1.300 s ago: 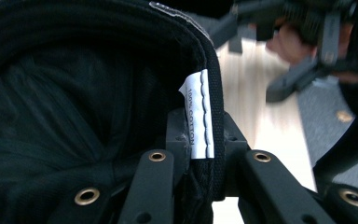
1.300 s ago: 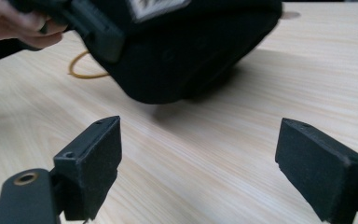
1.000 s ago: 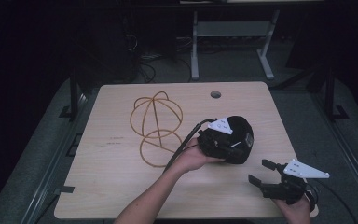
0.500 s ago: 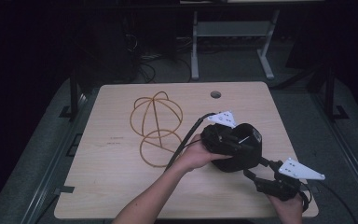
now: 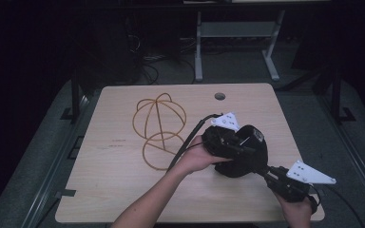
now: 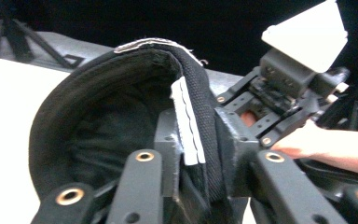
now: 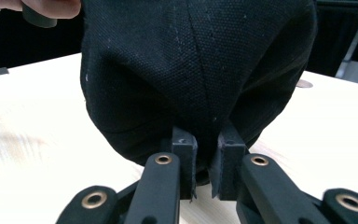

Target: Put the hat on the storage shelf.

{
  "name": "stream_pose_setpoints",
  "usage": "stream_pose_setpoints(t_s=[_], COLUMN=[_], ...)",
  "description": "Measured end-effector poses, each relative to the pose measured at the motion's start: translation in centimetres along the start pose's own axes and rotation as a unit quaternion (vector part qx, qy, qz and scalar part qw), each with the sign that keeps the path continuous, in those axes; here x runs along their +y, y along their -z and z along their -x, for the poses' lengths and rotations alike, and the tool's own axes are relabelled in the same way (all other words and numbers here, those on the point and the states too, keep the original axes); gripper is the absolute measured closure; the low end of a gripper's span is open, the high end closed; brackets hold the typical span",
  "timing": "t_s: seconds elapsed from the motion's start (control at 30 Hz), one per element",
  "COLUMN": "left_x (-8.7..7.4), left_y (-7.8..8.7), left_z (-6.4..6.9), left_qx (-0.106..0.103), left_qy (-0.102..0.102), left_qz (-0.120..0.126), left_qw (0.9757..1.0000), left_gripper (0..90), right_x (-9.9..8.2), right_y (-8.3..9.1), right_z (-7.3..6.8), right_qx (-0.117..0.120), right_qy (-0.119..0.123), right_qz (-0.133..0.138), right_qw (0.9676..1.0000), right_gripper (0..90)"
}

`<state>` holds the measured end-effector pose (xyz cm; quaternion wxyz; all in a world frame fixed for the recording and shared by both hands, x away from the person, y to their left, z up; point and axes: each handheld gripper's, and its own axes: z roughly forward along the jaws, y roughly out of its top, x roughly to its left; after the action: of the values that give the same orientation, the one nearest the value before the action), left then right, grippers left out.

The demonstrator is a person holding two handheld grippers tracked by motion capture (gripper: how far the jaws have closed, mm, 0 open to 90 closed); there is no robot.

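A black cap hangs just above the wooden table at its right front. My left gripper grips the cap's rim from the left. Its jaws have just been opening, but both pads still touch the band with the white tag. My right gripper reaches in from the front right. Its jaws have just been closing, and they now pinch a fold of the crown between the pads. In the left gripper view the right gripper sits behind the cap.
A thin wire head-shaped frame lies flat on the table left of the cap. A round cable hole sits near the far edge. Beyond the table stand metal legs and cables on a dark floor.
The left hand carried the cap rightward and a little up, towards the right gripper. The right gripper's open jaws came up to the cap and shut on its fabric.
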<state>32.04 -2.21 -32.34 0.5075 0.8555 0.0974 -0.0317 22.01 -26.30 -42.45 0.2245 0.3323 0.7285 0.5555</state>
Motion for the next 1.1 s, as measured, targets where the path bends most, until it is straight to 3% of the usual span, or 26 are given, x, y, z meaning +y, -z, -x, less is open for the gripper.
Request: stream_pose_setpoints(t_s=[0.1,0.2,0.37,0.7,0.87,1.1], left_x=[0.1,0.0,-0.1,-0.2,-1.2,-3.5], left_y=[0.5,0.8,1.6,4.0,5.3,6.0], left_z=[0.2,0.3,0.7,1.6,1.6,1.5], left_qx=[0.016,0.017,0.021,0.032,0.043,0.059], left_qy=[-0.006,-0.009,-0.015,-0.025,-0.022,-0.021], left_qz=[-0.009,-0.019,-0.025,-0.021,-0.012,-0.022], left_qw=[0.9998,0.9996,0.9993,0.9989,0.9987,0.9978], left_gripper=[59.9,51.6,48.4,40.9,39.9,39.3], right_x=[0.3,0.8,1.2,3.8,4.5,5.1], right_y=[0.2,0.5,0.7,0.9,1.7,2.2], right_z=[0.1,0.4,0.4,0.4,1.8,2.6], right_qx=[0.009,0.027,0.038,0.042,0.036,0.040], right_qy=[-0.009,-0.024,-0.037,-0.035,-0.056,-0.073], right_qz=[-0.002,-0.010,-0.014,-0.037,-0.040,-0.046], right_qw=[0.9999,0.9993,0.9985,0.9978,0.9970,0.9955], right_gripper=[81.9,81.9,81.9,82.7,82.8,82.8])
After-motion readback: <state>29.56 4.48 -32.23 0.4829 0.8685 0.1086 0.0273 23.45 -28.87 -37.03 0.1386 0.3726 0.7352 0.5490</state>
